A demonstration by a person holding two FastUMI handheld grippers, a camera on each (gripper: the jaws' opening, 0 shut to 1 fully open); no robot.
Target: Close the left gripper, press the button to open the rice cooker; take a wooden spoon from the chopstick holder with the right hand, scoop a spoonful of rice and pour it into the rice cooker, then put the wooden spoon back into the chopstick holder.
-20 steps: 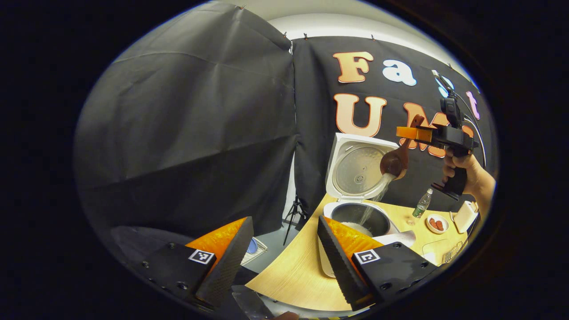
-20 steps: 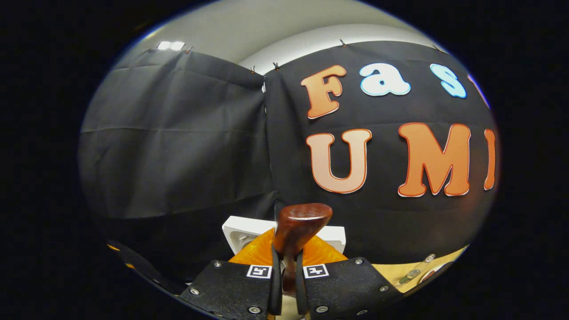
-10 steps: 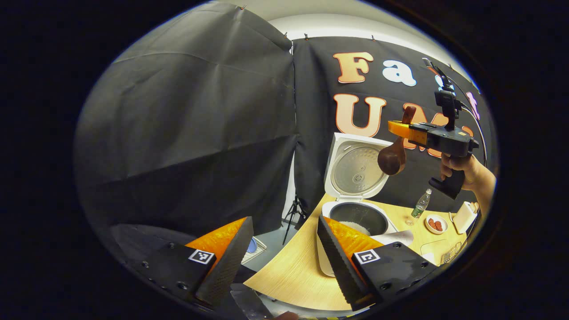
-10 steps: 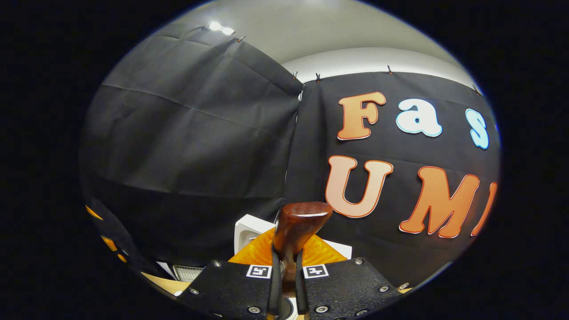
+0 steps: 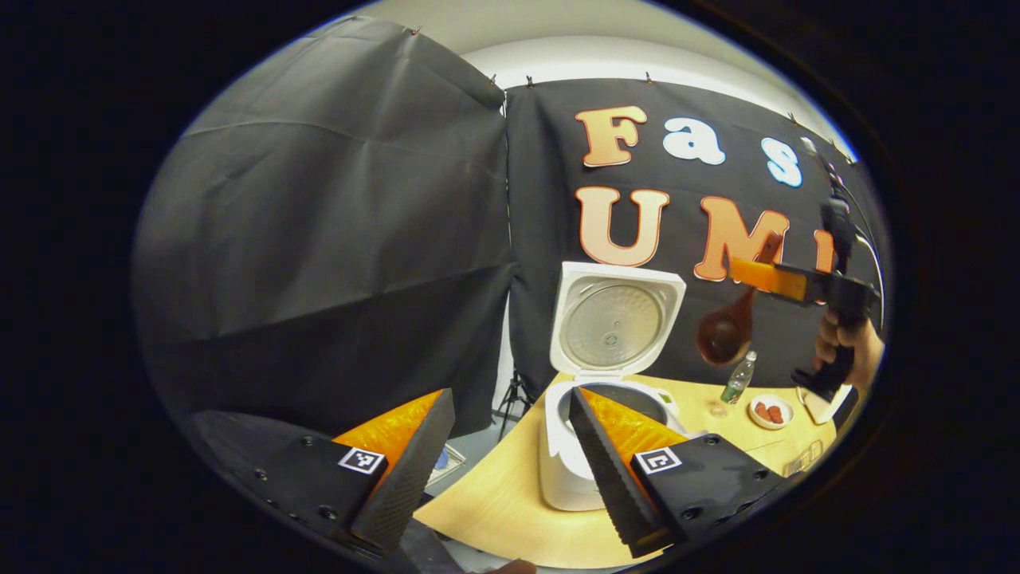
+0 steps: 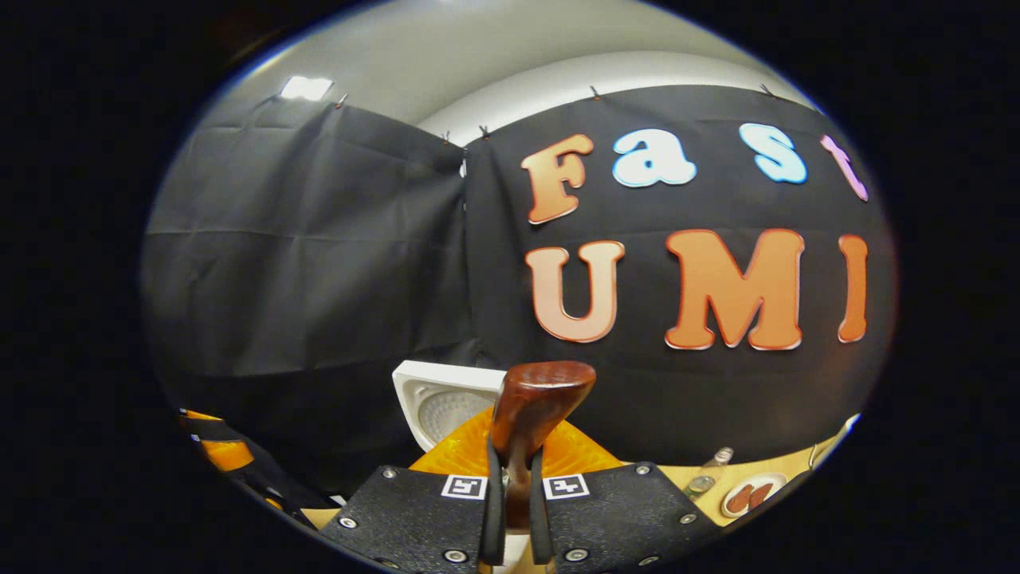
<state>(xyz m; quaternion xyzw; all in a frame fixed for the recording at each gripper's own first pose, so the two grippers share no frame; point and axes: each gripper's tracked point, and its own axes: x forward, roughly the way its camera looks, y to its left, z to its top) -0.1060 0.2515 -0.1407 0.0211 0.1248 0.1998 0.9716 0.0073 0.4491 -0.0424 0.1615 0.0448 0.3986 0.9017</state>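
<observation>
Tongs on the right [image 6: 510, 510] are clamped on the handle of the wooden spoon [image 5: 727, 331], both fingers pressing it in the right gripper view; from the left gripper view the spoon hangs bowl-down in the air, to the right of the rice cooker's raised lid and above the far part of the bench [image 5: 510, 502]. The left tongs [image 5: 502, 470] stand wide apart near the bench's front edge, holding nothing.

On the bench, the rice cooker [image 5: 594, 399] is the biggest thing, its lid upright and its pot open; the left tongs' finger hides most of the pot's inside, so the rice in it cannot be judged here. Well to its right stand a small bottle [image 5: 737, 381] and a little dish [image 5: 770, 411] with something reddish in it. A hand [image 5: 849, 351] grips the right tongs' handle.

I judge the pouring step finished or nearly so, since the spoon is off to the side of the pot and no rice falls from it. What remains is the return: carry the spoon to the chopstick holder, line it up upright over the opening, lower it in, then let the fingers part. I cannot make out the holder for certain at the bench's right edge.
</observation>
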